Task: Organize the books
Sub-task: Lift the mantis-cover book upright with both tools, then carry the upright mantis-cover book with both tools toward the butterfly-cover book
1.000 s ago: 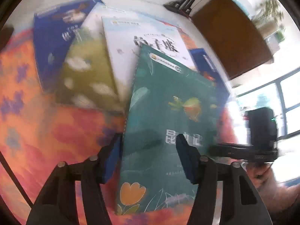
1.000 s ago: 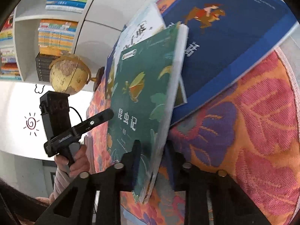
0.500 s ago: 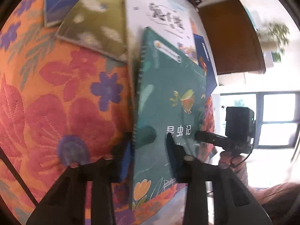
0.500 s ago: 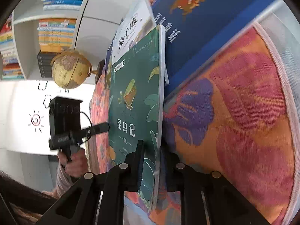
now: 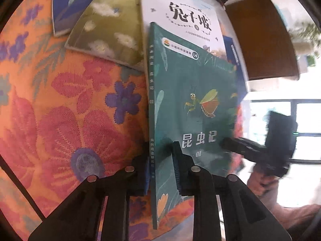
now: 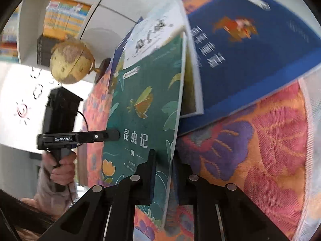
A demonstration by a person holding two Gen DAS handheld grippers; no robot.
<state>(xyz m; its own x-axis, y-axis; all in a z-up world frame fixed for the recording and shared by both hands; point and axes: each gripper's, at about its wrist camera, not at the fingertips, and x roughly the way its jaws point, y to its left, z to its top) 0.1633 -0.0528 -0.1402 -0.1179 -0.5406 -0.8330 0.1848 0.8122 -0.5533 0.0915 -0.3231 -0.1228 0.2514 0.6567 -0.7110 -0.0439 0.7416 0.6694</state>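
Green book — thin paperback, glossy cover, stood up on edge over the floral cloth, in front of the other books. Judged light, flexible, a bit slippery; likely to bow if held at one corner only, so hold near spine and fore-edge at the lower end. Left gripper clamped on the spine side, right gripper clamped on the fore-edge; left jaws have just been closing, book between them. Cover reads 昆虫记, 01, tag L4. Behind: white book titled 兔子坡; blue book, title too blurred. Left tool body marked GenRobot.AI. Globe nr shelving.
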